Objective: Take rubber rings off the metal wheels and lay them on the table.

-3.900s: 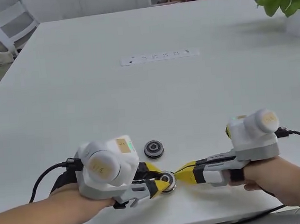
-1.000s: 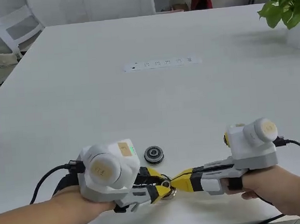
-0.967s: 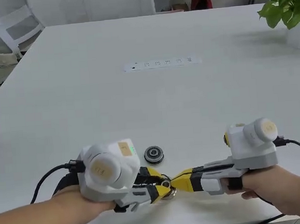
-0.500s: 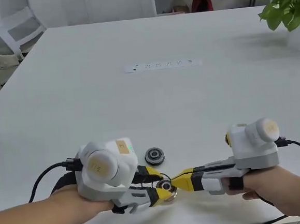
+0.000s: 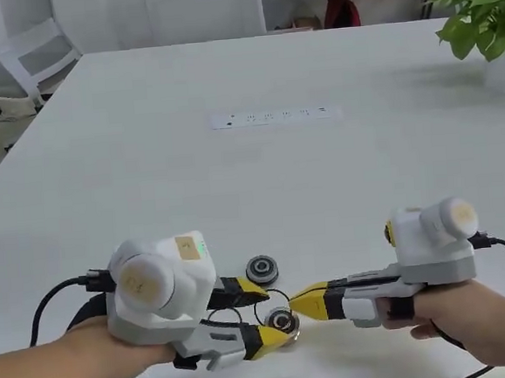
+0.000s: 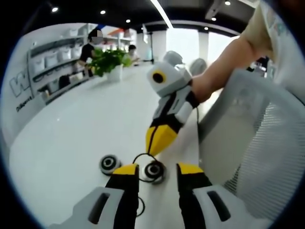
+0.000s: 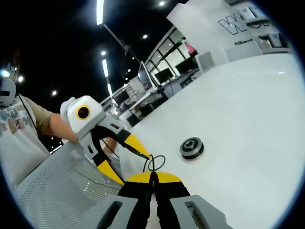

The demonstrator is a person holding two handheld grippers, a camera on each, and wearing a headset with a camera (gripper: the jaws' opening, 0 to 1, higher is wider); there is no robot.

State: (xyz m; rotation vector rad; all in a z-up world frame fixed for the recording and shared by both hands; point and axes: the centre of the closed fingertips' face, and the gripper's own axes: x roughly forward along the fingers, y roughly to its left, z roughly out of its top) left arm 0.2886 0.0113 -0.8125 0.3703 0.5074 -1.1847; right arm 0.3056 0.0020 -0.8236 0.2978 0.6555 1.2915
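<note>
Near edge of white tabletop (image 5: 234,182), both grippers low and tip to tip. Left gripper (image 5: 260,311) comes in from the left in a hand, jaws parted to a medium gap. One yellow tip lies toward the far side, the other on the near side, against the wheel (image 5: 283,320). In the left gripper view the wheel lies flat on the tabletop in the gap just past the tips. There is daylight between it and the jaw on the view's right, so it is bracketed, not clamped. Right gripper (image 5: 295,301) comes in from the right, jaws pressed together on the ring (image 7: 149,163), a thin black loop standing out from the closed tips. The loop sags from the tips toward the wheel. Cannot tell whether its far end is seated on the rim or clear of it. The right gripper's tip sits just above and beside the wheel, between the left gripper's jaws. Second wheel (image 5: 261,268) lies flat on the tabletop just beyond the left gripper's far jaw, apart from both grippers, with a dark band around its outside. Farther back, mid tabletop, a white power strip (image 5: 276,115). A potted plant (image 5: 479,13) sits at the far right corner.
</note>
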